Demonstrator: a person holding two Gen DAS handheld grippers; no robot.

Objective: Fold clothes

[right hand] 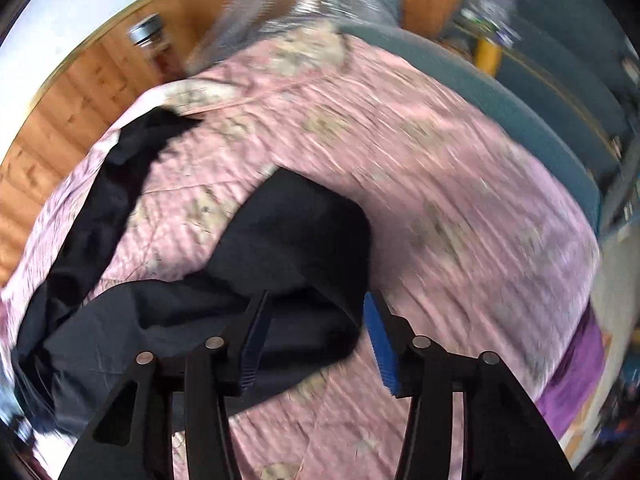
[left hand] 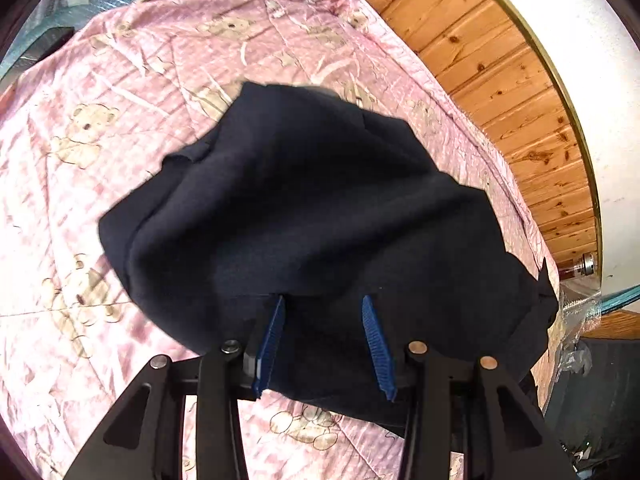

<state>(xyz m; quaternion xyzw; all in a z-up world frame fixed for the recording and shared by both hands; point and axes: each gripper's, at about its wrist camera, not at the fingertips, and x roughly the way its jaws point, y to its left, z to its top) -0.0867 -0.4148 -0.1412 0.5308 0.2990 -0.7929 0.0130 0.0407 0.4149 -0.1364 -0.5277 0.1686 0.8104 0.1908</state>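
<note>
A dark navy cloth garment [left hand: 304, 208] lies bunched on a pink quilted bedspread printed with beige teddy bears [left hand: 100, 152], filling the middle of the left wrist view. The left gripper [left hand: 324, 300], at the lower centre of the frame, has its blue ribbed pads spread wide over the garment's near edge, gripping nothing. In the blurred right wrist view the garment [right hand: 296, 232] sits at centre and lower left, with a black strip of it trailing toward the upper left. The right gripper [right hand: 316, 298] also stands wide open at the garment's right edge. Knotty wooden wall panelling [left hand: 496, 68] runs along the upper right of the left wrist view.
</note>
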